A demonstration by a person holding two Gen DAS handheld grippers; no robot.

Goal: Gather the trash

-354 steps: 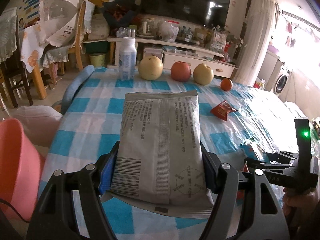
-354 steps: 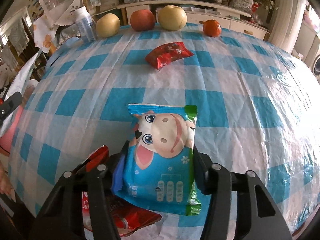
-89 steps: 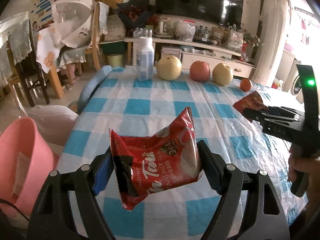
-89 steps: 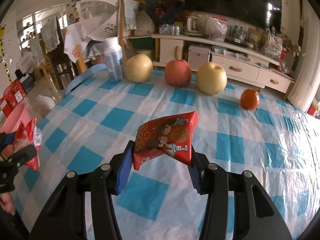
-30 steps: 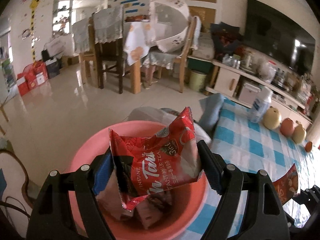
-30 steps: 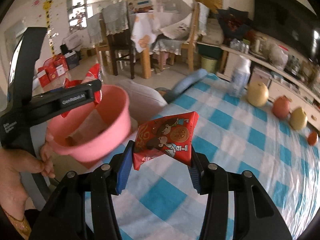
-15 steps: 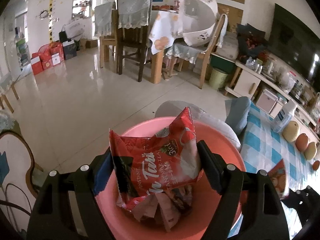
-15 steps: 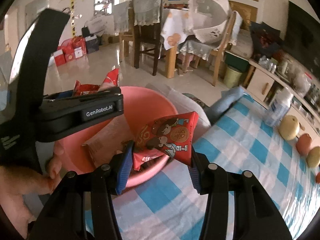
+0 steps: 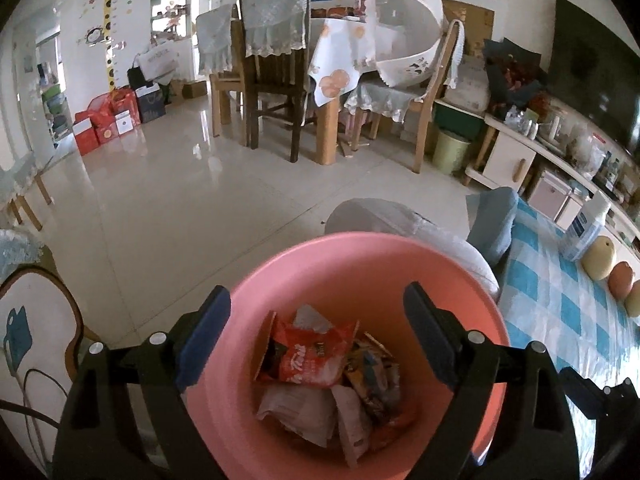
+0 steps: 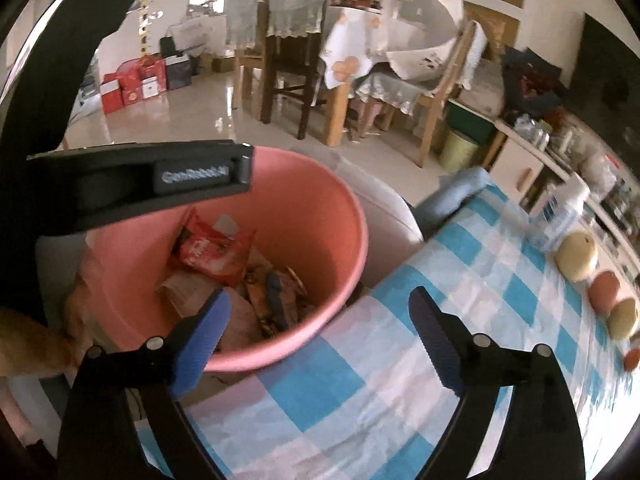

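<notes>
The left gripper [image 9: 316, 328] hangs over the pink bin [image 9: 360, 248], pointing down into it. Its jaws have just been opening and now stand wide, with nothing between the blue pads [image 9: 204, 336]; neither pad touches the bin or anything in it. Straight below, on top of the heap, lies the red tea packet [image 9: 308, 354], tilted and crumpled, resting on paler wrappers [image 9: 304, 412] and a few printed foil ones beside it.

The right gripper [image 10: 320, 328] sits over the near edge of the bin [image 10: 344, 208], where the rim meets the checked tablecloth [image 10: 480, 272]. Its jaws have also just been opening and are spread wide and empty (the pads grip nothing and press on nothing). Its left pad [image 10: 204, 336] shows in front of the bin's contents, its right pad over the cloth. The small red packet it carried cannot be picked out with certainty among the wrappers in the bin; the tea packet [image 10: 212, 252] is plain on top of the pile.

In the right wrist view the left gripper's black finger [image 10: 160, 184] crosses above the bin's far rim, and a hand [image 10: 36, 340] shows at the lower left edge.

On the cloth, well apart from the bin, stand a white bottle [image 10: 560, 216] and a row of fruit [image 10: 576, 256].
</notes>
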